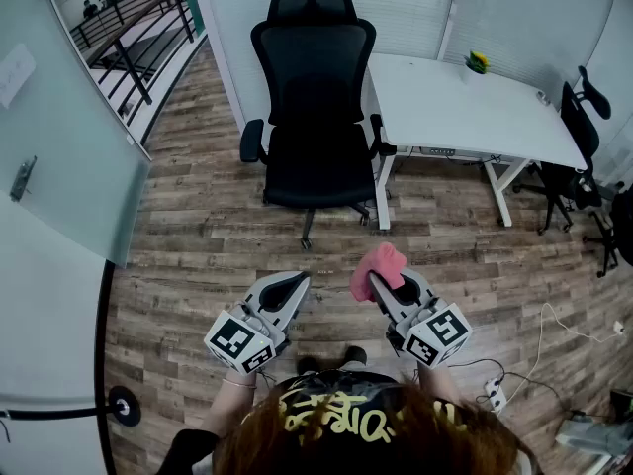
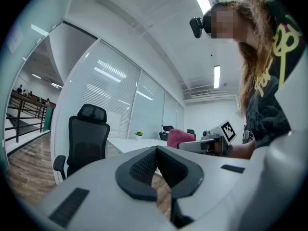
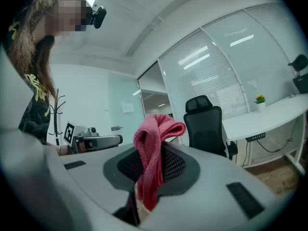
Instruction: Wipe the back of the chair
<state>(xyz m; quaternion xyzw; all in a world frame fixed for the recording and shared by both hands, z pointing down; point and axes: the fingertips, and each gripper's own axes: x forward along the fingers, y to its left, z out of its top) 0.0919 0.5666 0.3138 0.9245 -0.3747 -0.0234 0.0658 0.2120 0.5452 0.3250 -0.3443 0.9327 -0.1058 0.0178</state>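
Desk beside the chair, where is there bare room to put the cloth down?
Nearly all of the desk is bare, from the chair to the right end. Crowding is only at the back edge: a small plant, and a tiny item further right.

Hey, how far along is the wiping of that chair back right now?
Done: the pink cloth is clamped in the right gripper. In hand: nothing on the chair yet; both grippers are held low, well apart from the black office chair, and the left gripper is shut and empty. Left: reaching the backrest and all the wiping; the cloth is not touching it.
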